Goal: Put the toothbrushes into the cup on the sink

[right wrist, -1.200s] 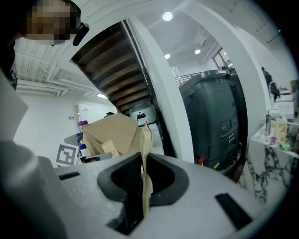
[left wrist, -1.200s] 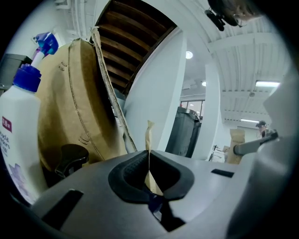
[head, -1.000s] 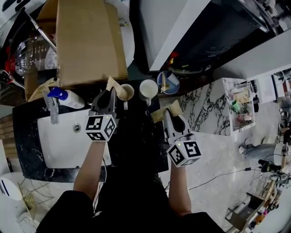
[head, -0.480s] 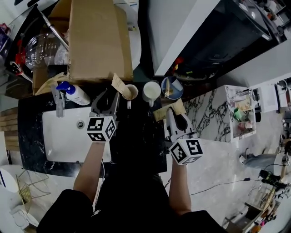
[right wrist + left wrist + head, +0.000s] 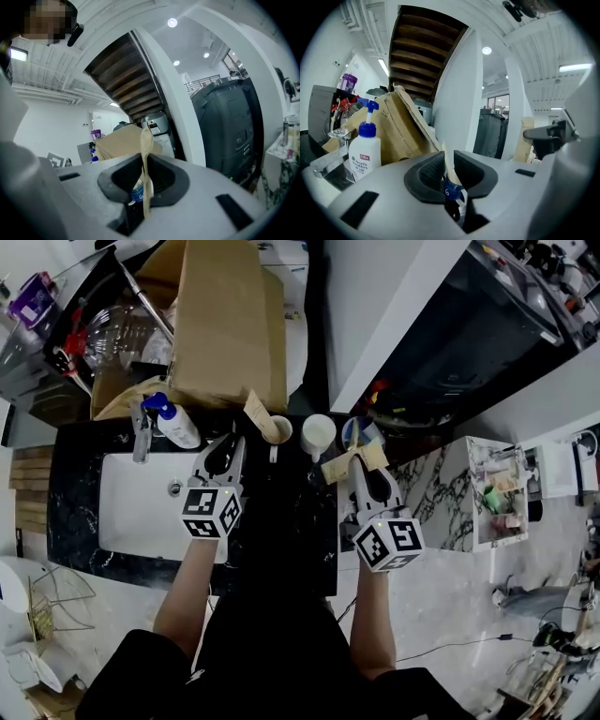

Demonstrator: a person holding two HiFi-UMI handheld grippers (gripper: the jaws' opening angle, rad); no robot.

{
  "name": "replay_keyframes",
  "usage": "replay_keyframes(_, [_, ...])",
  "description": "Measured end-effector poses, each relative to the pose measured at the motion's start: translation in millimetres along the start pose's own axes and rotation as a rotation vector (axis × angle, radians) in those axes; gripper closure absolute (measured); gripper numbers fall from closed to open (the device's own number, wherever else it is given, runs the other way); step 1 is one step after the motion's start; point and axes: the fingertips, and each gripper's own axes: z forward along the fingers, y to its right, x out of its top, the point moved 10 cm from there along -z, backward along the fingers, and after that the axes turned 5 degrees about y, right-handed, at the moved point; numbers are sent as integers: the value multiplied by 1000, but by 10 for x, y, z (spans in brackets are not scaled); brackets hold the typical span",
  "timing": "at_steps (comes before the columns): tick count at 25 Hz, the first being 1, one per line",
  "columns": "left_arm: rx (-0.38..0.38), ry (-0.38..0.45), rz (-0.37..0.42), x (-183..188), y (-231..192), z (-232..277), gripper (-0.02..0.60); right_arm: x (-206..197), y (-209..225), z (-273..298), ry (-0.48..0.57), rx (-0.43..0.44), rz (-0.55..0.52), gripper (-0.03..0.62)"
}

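Left gripper: jaws have just been closing, slightly apart around left toothbrush packet.
Right gripper: pinches right toothbrush packet.
Tan cup: upper centre.

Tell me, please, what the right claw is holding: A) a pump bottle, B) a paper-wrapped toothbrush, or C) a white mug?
B: the right claw is shut on a thin paper-wrapped toothbrush that stands up between its jaws.
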Motion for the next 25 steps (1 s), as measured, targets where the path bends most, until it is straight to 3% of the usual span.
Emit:
replay_keyframes(9, [35, 21, 28, 118, 270, -255, 575, 212, 51, -65, 33, 67, -23, 549])
replay_keyframes(25, [27, 35, 51, 181, 811, -420, 577, 454, 246, 171, 84, 176, -54, 549])
